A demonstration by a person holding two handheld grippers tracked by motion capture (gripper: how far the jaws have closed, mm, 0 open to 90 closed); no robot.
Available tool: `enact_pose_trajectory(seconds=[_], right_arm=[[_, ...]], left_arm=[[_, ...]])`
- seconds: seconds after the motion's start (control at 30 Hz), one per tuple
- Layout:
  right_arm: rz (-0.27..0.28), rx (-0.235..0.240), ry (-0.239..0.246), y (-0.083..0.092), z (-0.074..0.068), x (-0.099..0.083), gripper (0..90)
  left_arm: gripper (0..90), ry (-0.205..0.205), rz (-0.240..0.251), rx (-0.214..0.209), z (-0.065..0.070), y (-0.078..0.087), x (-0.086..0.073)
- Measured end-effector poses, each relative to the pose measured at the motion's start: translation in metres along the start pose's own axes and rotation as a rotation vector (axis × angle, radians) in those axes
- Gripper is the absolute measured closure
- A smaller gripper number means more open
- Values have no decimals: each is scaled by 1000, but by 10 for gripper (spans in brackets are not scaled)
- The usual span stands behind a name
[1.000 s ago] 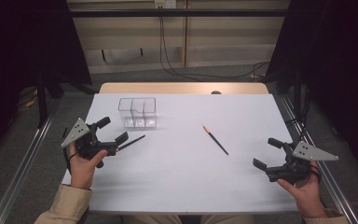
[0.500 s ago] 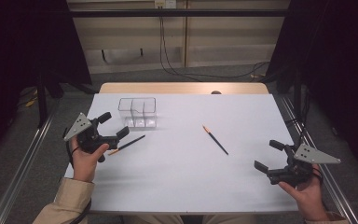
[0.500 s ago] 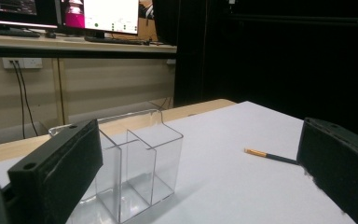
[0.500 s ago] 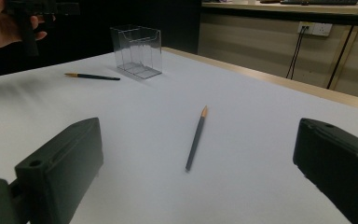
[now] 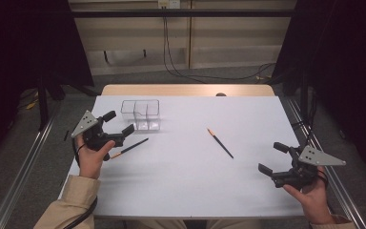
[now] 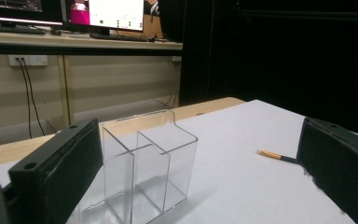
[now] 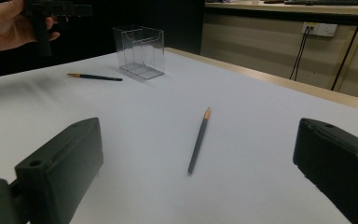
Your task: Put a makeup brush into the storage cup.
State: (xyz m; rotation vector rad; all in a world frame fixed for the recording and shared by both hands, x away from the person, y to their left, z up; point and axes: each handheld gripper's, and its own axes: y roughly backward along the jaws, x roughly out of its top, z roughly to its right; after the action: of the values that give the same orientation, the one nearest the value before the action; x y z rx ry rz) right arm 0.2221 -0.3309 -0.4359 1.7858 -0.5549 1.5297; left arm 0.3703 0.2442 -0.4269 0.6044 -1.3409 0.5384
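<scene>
A clear two-compartment box [image 5: 140, 114] stands empty at the back left of the white table [image 5: 181, 191]. One dark pencil with an orange end [image 5: 129, 148] lies just in front of it. A second such pencil [image 5: 220, 143] lies mid-table. My left gripper [image 5: 120, 122] is held above the table beside the near pencil, jaws open and pointing at the box [image 6: 140, 172], with nothing between them. My right gripper [image 5: 272, 157] hovers open at the front right, aimed at the middle pencil [image 7: 198, 140], well short of it.
A wooden strip [image 5: 186, 89] runs along the table's far edge. Metal rails [image 5: 26, 171] flank the table on both sides. Cables hang down the wall [image 5: 169, 47] behind. Dark curtains stand at both sides.
My left gripper has lifted and moved forward toward the clear box, off the near pencil. The right gripper has barely shifted. Both pencils lie where they were.
</scene>
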Motion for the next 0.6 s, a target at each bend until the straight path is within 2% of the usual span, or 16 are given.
enact_pose_trajectory(seconds=[0.23,0.6], right_arm=[[-2,-1,0,0,0,0,13],[-4,8,1,-1,1,0,13]], left_arm=[[3,4,-13,4,-3,-8,-2],[3,-2,-65,17,-6,-4,-2]])
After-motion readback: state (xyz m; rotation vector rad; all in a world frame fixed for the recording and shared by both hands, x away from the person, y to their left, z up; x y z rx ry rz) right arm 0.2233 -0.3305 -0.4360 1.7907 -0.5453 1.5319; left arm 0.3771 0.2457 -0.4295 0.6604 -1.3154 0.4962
